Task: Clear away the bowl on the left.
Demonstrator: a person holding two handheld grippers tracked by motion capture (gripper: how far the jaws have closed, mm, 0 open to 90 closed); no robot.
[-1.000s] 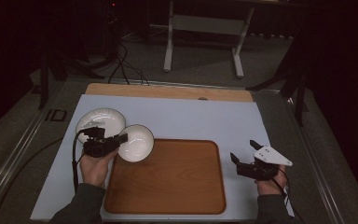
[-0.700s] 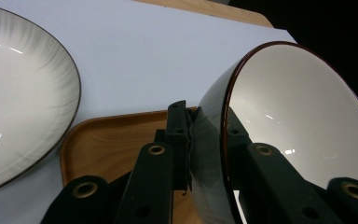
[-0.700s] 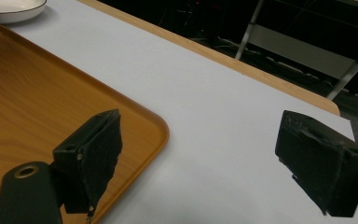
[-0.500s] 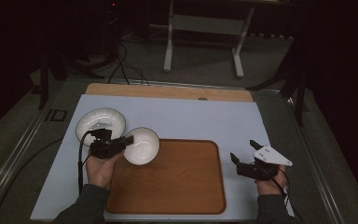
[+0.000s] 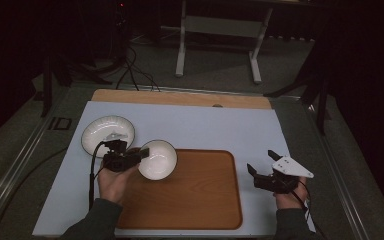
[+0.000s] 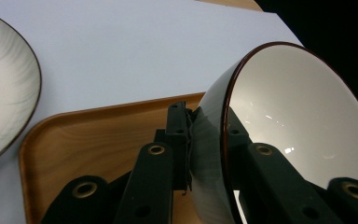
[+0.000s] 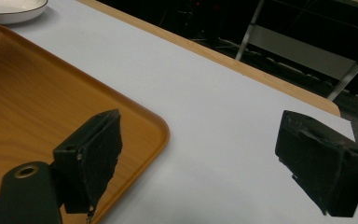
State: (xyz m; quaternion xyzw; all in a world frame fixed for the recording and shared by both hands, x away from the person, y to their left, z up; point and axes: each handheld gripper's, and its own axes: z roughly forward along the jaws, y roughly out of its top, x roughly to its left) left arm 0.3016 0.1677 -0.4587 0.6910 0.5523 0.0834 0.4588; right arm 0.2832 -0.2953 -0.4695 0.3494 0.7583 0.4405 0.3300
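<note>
My left gripper is shut on the rim of a white bowl with a dark rim, which it holds tilted above the top left corner of the wooden tray. In the left gripper view the jaws pinch the bowl wall, one inside and one outside, with the tray below. A white plate lies on the mat left of the tray. My right gripper hovers open just right of the tray's right edge; its view shows the fingers wide apart with nothing between them.
A pale blue mat covers the table, with a wooden strip along its far edge. The plate also appears at the left of the left gripper view. A metal stand and cables sit on the floor beyond.
My left gripper has carried the bowl to the right and slightly toward me, from beside the plate to over the tray's corner. The right gripper has stayed put.
</note>
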